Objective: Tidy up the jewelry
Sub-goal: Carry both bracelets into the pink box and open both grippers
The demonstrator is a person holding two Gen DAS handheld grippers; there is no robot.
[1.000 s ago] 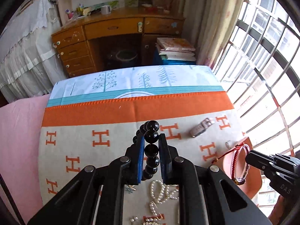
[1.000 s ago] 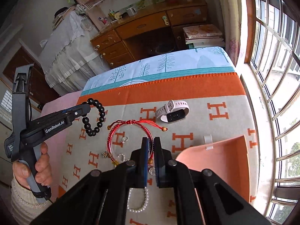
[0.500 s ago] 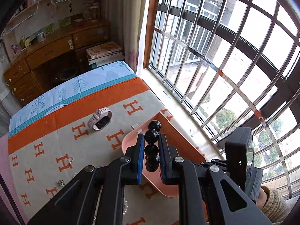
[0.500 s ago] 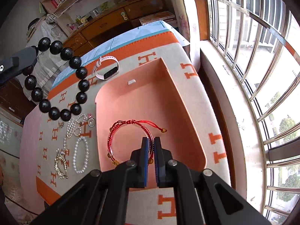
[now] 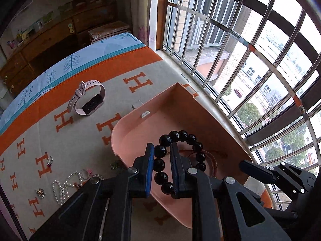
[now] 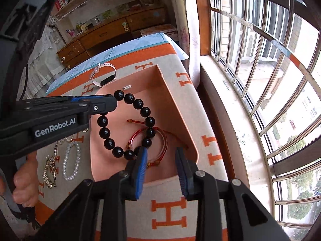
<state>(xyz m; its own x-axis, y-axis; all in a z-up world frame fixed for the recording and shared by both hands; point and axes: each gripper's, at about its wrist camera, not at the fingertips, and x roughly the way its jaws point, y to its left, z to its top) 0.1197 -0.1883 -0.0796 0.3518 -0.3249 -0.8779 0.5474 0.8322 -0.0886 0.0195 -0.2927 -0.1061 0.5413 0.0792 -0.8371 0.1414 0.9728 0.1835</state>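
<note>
Between the blue pads of the left gripper (image 5: 161, 165) runs one side of a black bead bracelet (image 6: 126, 124); its jaws are narrow and just opening, and the beads are still in the gap, seemingly touching both pads, though a firm clamp cannot be told; the rest of the loop hangs free over a pink tray (image 6: 172, 108); seen from the right wrist view, the bracelet droops from the fingertips across the tray's floor, its lower beads overlapping a red cord bracelet (image 6: 158, 140) lying flat in the tray; whether the beads touch the cord or hang just above it cannot be told. Nearer the camera in that same view, the right gripper (image 6: 161, 160) stands with jaws apart and opening, nothing pressed between its pads; the red cord bracelet lies just beyond its fingertips, its knotted ends trailing over the tray floor. Beside the tray, on an orange-and-cream blanket (image 5: 60, 140) patterned with H letters, a pale pink smartwatch (image 5: 88, 100) rests near the tray's far corner; on the other side lie a pearl strand (image 6: 71, 160), a gold chain piece (image 6: 49, 170) and small rings (image 5: 49, 160), all well apart from the tray; a person's hand (image 6: 24, 184) grips the left gripper's handle; a barred window (image 5: 250, 60) runs along the tray's outer side.
</note>
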